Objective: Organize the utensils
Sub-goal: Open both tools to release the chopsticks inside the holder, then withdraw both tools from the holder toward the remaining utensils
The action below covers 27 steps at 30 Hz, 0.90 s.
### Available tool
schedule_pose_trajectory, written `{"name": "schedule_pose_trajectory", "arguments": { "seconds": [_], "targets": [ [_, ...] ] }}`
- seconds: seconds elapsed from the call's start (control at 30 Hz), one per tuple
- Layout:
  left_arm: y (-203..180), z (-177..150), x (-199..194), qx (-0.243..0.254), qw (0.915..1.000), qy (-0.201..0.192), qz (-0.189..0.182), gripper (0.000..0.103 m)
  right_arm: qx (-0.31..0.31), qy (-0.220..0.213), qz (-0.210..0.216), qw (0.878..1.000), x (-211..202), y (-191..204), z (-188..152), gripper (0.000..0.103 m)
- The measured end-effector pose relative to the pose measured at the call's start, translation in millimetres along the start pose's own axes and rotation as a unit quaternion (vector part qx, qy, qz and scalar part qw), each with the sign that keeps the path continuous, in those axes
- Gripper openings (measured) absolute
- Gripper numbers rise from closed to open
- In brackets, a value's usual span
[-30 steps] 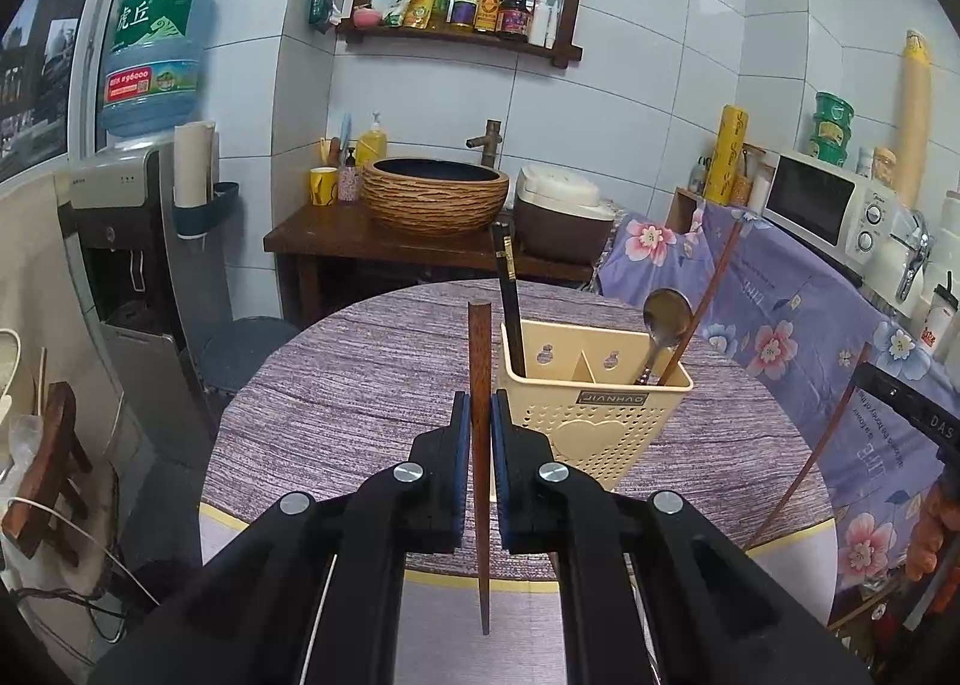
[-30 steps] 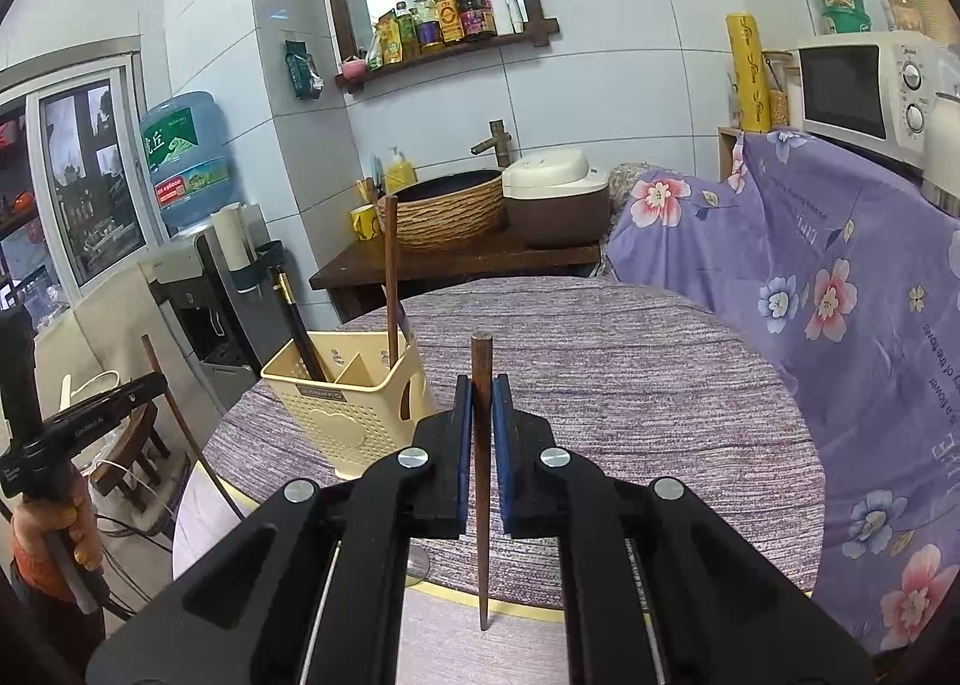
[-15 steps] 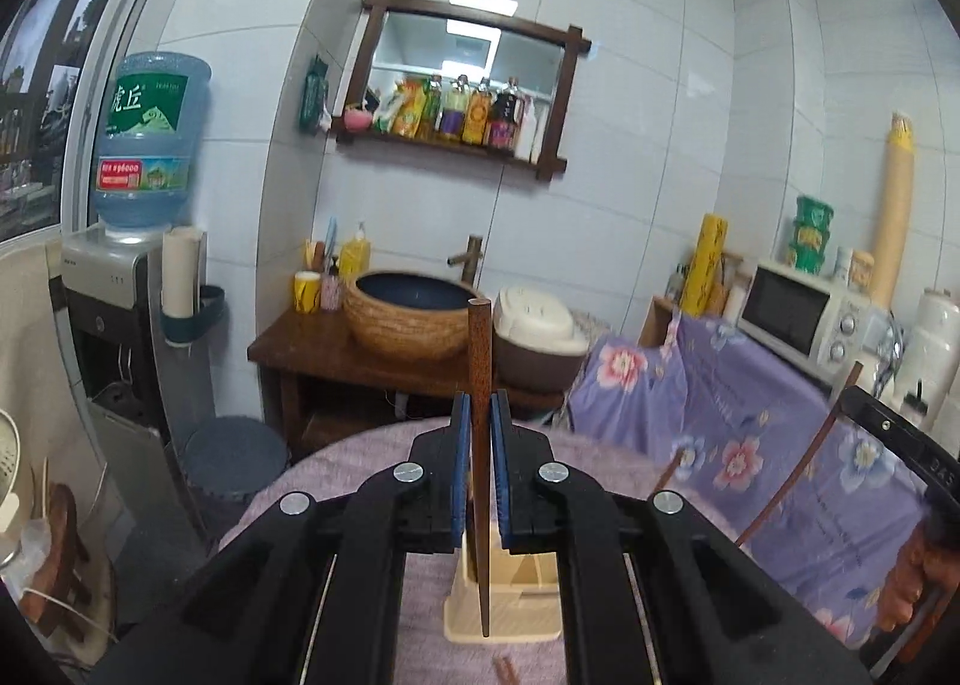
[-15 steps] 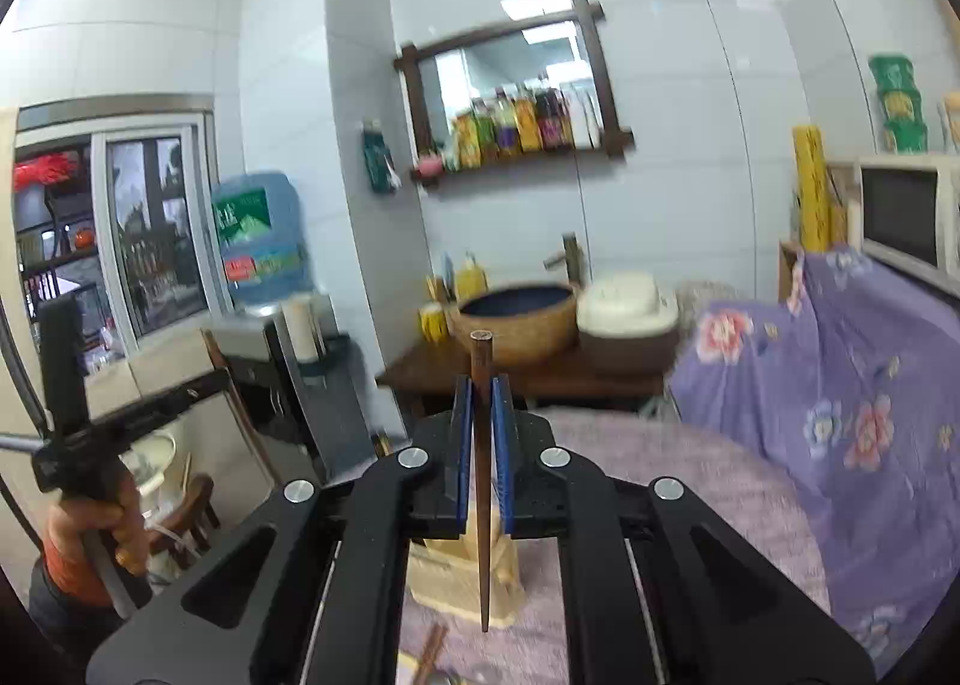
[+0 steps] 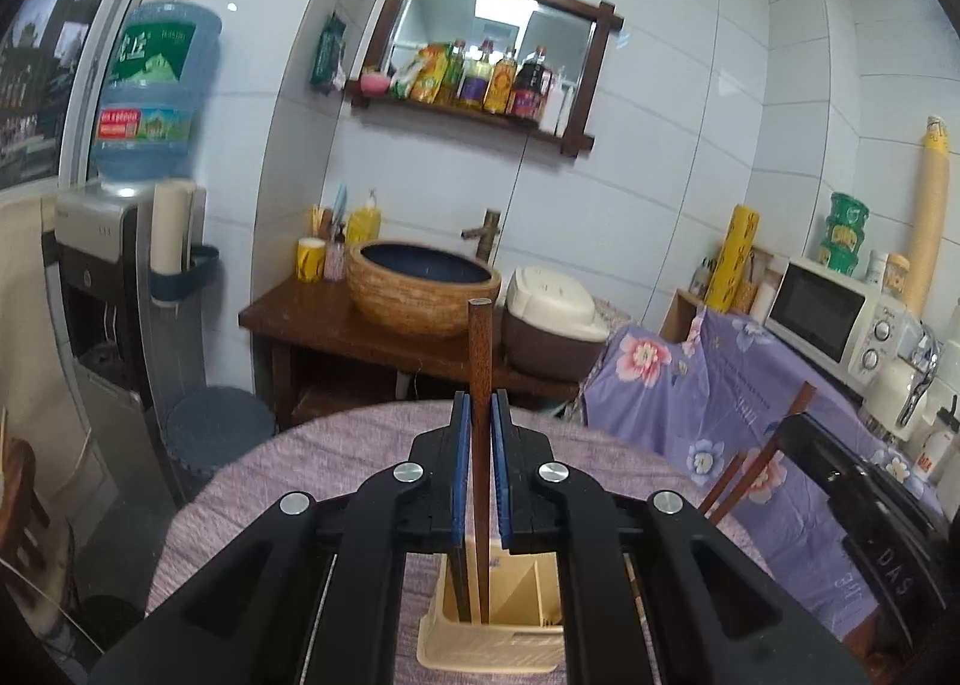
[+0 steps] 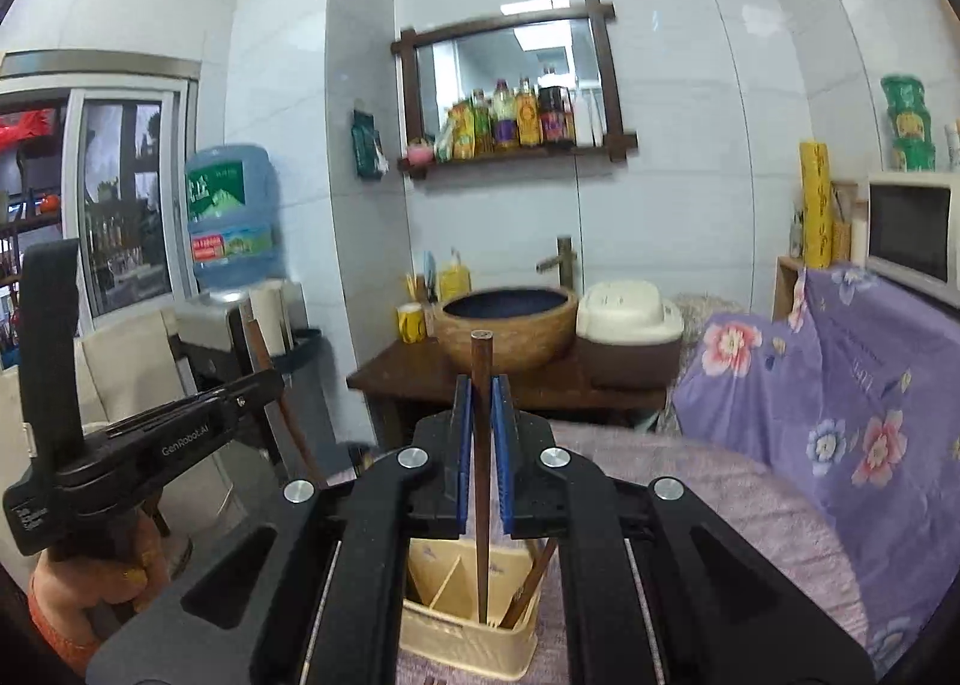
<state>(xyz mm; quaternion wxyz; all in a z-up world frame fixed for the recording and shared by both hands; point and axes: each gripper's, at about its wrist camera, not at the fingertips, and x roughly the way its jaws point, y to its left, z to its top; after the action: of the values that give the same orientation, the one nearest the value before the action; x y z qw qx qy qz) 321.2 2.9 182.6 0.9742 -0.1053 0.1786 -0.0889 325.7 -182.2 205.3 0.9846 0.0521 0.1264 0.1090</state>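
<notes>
left wrist: left gripper (image 5: 479, 415) clamped on upright brown chopstick (image 5: 480, 349), lower end over beige utensil caddy (image 5: 498, 631) on round table (image 5: 336, 457) | right wrist: right gripper (image 6: 480, 403) clamped on second chopstick (image 6: 481, 367), above same caddy (image 6: 462, 625)

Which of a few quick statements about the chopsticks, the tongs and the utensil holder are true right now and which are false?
1. The left tongs are shut on a dark brown wooden chopstick. True.
2. The right tongs are open and hold nothing. False: they are shut on their own brown wooden chopstick.
3. The beige plastic utensil holder stands on the round purple-grey table. True.
4. The utensil holder has no dividers. False: partitions split it into compartments.
5. Both chopsticks lie flat on the table. False: each stands roughly upright between its tongs, above the holder.
</notes>
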Motion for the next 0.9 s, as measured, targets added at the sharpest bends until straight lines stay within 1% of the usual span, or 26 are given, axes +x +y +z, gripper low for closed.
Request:
{"name": "schedule_pose_trajectory", "arguments": {
  "seconds": [0.07, 0.23, 0.3, 0.47, 0.63, 0.7, 0.73, 0.77, 0.83, 0.9],
  "targets": [
    [3, -13, 7, 0.001, 0.9999, 0.013, 0.003, 0.008, 0.006, 0.015, -0.004, 1.000, 10, -3, -15, 0.008],
    [9, -37, 21, -0.002, 0.9992, 0.039, 0.002, 0.008, 0.010, 0.032, -0.011, 0.999, 21, -8, -40, 0.008],
    [11, -43, 25, -0.003, 0.9988, 0.048, 0.003, 0.008, 0.007, 0.027, -0.017, 0.999, 19, -9, -44, 0.008],
    [14, -52, 31, -0.007, 0.9983, 0.059, 0.002, 0.008, 0.005, 0.023, -0.015, 1.000, 18, -12, -47, 0.008],
    [18, -55, 26, -0.012, 0.9979, 0.063, -0.007, 0.009, -0.007, 0.014, -0.013, 1.000, 9, -11, -54, 0.010],
    [20, -58, 21, -0.016, 0.9977, 0.065, -0.014, 0.015, -0.015, 0.009, -0.017, 1.000, 4, -9, -57, 0.024],
    [21, -61, 17, -0.018, 0.9977, 0.063, -0.016, 0.027, -0.016, 0.005, -0.017, 1.000, -1, -8, -59, 0.041],
    [22, -63, 13, -0.020, 0.9978, 0.061, -0.016, 0.040, -0.014, -0.001, -0.017, 1.000, -7, -9, -61, 0.053],
    [25, -70, 5, -0.024, 0.9980, 0.057, -0.012, 0.053, -0.012, -0.004, -0.020, 1.000, -15, -11, -64, 0.055],
    [27, -78, -2, -0.023, 0.9977, 0.063, -0.006, 0.058, -0.008, 0.007, -0.021, 1.000, -23, -13, -69, 0.056]
  ]
}}
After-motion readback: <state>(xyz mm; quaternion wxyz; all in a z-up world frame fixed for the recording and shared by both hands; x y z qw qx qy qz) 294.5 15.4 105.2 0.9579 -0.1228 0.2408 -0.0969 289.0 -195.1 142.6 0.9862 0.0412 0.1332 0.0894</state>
